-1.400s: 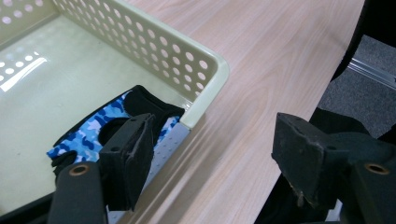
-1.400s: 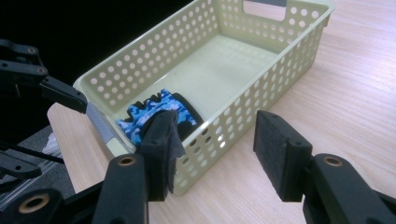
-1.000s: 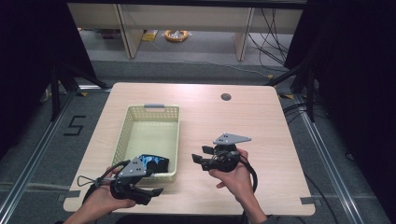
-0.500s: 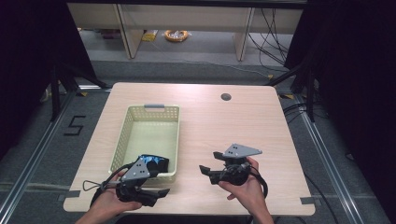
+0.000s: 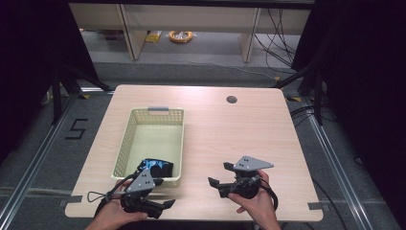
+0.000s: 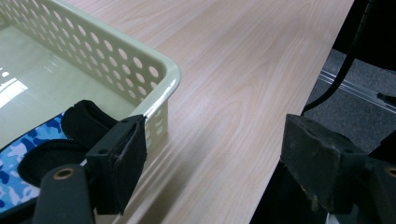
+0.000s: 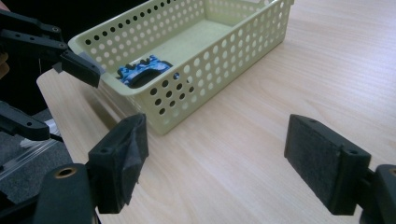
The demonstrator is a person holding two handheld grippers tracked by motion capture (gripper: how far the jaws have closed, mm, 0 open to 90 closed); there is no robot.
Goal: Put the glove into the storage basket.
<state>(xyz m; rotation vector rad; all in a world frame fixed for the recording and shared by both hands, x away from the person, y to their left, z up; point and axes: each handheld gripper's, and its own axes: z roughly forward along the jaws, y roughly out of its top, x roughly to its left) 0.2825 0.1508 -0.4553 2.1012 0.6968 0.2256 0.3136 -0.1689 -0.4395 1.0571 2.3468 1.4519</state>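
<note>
Light-wood table (image 5: 249, 129) carries pale-green perforated basket (image 5: 125, 143); blue camo item w/ black trim (image 5: 157, 167) lies in its near end. Left gripper (image 5: 160, 194) and right gripper (image 5: 219, 175), jaws just opening, spread w/ nothing between, sit just beside the basket.

overhead facing forward, tool cameras close (sharing basket (image 5: 152, 143))
</note>
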